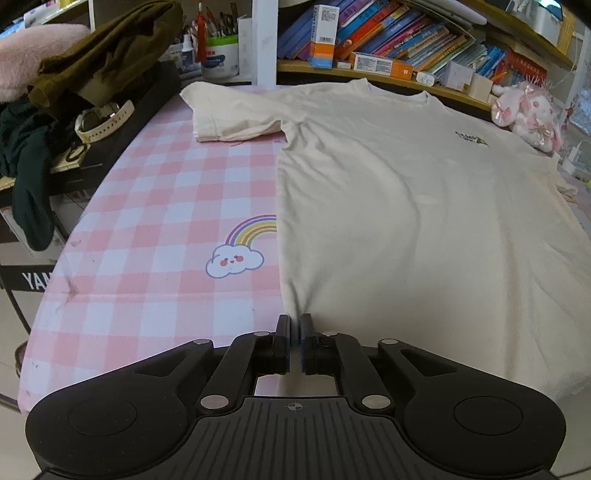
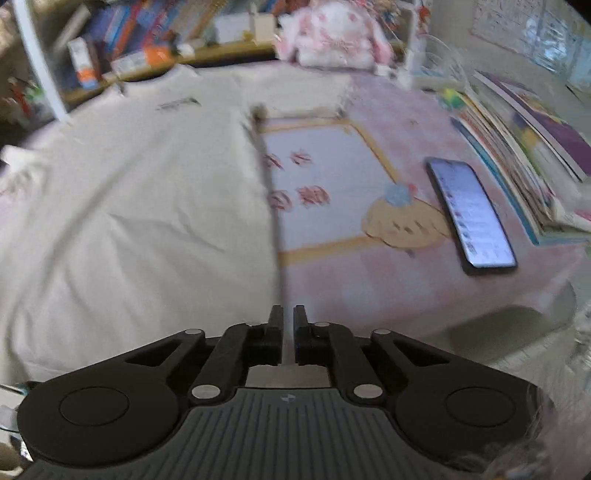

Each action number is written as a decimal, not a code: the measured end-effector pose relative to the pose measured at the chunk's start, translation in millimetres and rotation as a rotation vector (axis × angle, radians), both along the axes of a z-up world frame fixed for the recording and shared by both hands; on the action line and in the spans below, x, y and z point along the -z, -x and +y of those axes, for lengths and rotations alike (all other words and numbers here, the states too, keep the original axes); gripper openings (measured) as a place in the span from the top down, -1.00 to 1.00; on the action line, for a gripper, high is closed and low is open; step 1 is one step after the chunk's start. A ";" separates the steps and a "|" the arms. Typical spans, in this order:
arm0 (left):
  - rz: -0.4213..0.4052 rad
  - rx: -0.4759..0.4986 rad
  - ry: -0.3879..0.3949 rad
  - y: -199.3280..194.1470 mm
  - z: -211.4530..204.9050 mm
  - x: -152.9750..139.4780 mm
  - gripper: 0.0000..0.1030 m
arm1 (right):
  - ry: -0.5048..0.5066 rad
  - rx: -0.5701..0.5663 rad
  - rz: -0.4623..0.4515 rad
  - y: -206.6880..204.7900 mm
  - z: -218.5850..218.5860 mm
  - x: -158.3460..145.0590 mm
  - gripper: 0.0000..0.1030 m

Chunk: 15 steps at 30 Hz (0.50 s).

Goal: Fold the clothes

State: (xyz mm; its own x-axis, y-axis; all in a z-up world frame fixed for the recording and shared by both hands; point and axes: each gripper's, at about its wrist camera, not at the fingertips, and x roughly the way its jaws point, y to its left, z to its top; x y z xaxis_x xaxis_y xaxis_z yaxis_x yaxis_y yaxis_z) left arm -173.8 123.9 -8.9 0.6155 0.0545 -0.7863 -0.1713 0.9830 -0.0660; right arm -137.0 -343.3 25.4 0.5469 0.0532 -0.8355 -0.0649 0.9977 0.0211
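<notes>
A cream T-shirt [image 1: 406, 203] lies flat, front up, on the pink checked tablecloth [image 1: 147, 221], collar toward the shelf, with one sleeve [image 1: 229, 118] spread out to the left. My left gripper [image 1: 294, 325] is shut on the shirt's near left hem corner, and the cloth puckers into the narrow gap between the fingers. The right wrist view is motion-blurred. There the same T-shirt [image 2: 129, 203] fills the left side, and its right edge runs down into my right gripper [image 2: 288, 314], which is shut on that edge near the hem.
An olive garment [image 1: 103, 55], dark clothes and a watch [image 1: 103, 120] sit on a box at the left table edge. Books [image 1: 388, 33] line the back shelf beside a pink plush toy [image 1: 528, 114]. A lit phone [image 2: 471, 214] and stacked books [image 2: 517, 147] lie to the shirt's right.
</notes>
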 end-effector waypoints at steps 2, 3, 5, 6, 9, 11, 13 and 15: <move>-0.004 0.014 0.019 3.8 1.2 -1.9 0.77 | -0.048 -0.002 -0.037 0.6 -1.8 -3.2 0.41; -0.003 0.018 0.026 5.2 0.3 -1.3 0.73 | -0.067 -0.017 -0.036 -0.7 0.5 -1.5 0.13; 0.005 0.019 0.032 7.8 0.0 1.1 0.73 | -0.073 -0.038 -0.011 -3.9 6.3 6.3 0.19; 0.000 0.017 0.032 9.3 -0.8 1.4 0.73 | -0.058 -0.040 0.012 -5.6 9.6 12.4 0.22; -0.008 0.018 0.029 10.7 -3.6 2.0 0.87 | -0.041 -0.034 0.067 -5.3 15.8 27.2 0.35; -0.011 0.023 0.024 10.6 -3.2 2.1 0.96 | -0.042 -0.039 0.076 -2.1 18.5 31.4 0.47; -0.014 0.007 0.027 11.5 1.4 1.3 0.96 | -0.029 -0.076 0.073 -0.8 22.6 30.2 0.95; -0.015 -0.004 0.036 13.2 5.2 0.5 0.96 | -0.042 -0.119 0.057 0.8 16.8 17.4 0.95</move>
State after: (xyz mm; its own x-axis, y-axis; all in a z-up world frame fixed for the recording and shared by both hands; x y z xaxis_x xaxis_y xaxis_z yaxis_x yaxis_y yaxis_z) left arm -186.9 129.1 -9.4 0.6270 0.0286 -0.7785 -0.1735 0.9793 -0.1038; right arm -137.8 -326.4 8.1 0.4864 0.1501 -0.8608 -0.1803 0.9812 0.0692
